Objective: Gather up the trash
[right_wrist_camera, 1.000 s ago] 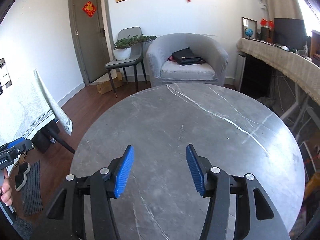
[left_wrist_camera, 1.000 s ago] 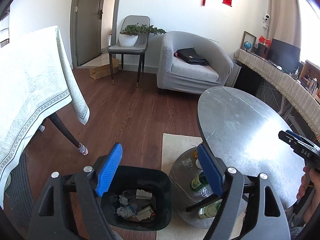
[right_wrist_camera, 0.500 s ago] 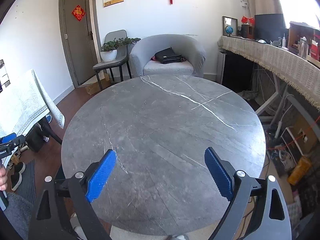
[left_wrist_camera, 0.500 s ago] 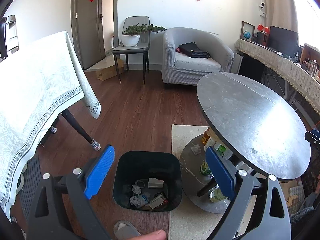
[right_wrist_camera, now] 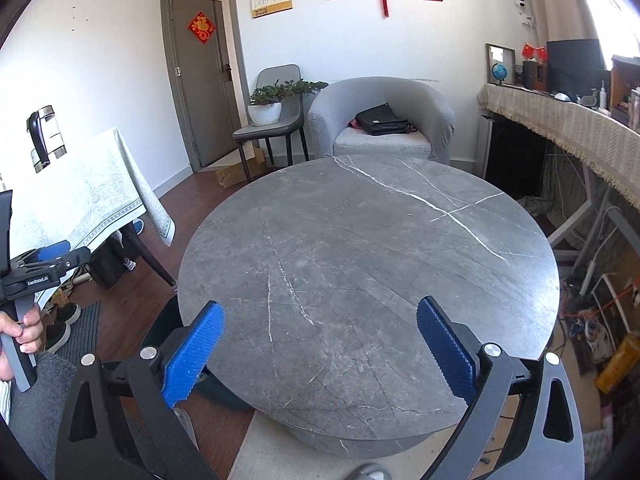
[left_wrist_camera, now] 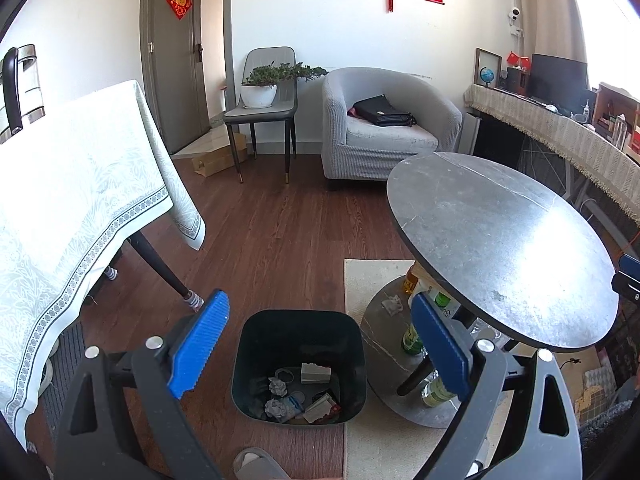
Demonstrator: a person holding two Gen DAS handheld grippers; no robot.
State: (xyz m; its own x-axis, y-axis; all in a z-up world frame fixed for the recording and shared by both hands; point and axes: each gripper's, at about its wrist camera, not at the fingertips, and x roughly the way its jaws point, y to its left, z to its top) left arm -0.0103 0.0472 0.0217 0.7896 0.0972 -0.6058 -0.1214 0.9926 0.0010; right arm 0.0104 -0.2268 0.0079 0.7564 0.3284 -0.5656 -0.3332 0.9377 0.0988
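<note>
At far left stands a cloth-covered dining table [left_wrist_camera: 80,184]. Our left gripper [left_wrist_camera: 320,344] hangs with jaws wide and empty above a dark trash bin [left_wrist_camera: 298,364] on the wood floor, holding crumpled paper [left_wrist_camera: 278,386] and wrappers. Rightward, another paper wad [left_wrist_camera: 393,304] lies on the round desk's [left_wrist_camera: 500,236] lower shelf beside bottles [left_wrist_camera: 412,338]. We judge it light, soft and crushable, best pinched across its middle. Our right gripper [right_wrist_camera: 318,354], jaws wide and empty, hovers over the bare desktop. The desktop hides much of the shelf, and bottle labels are unreadable.
</note>
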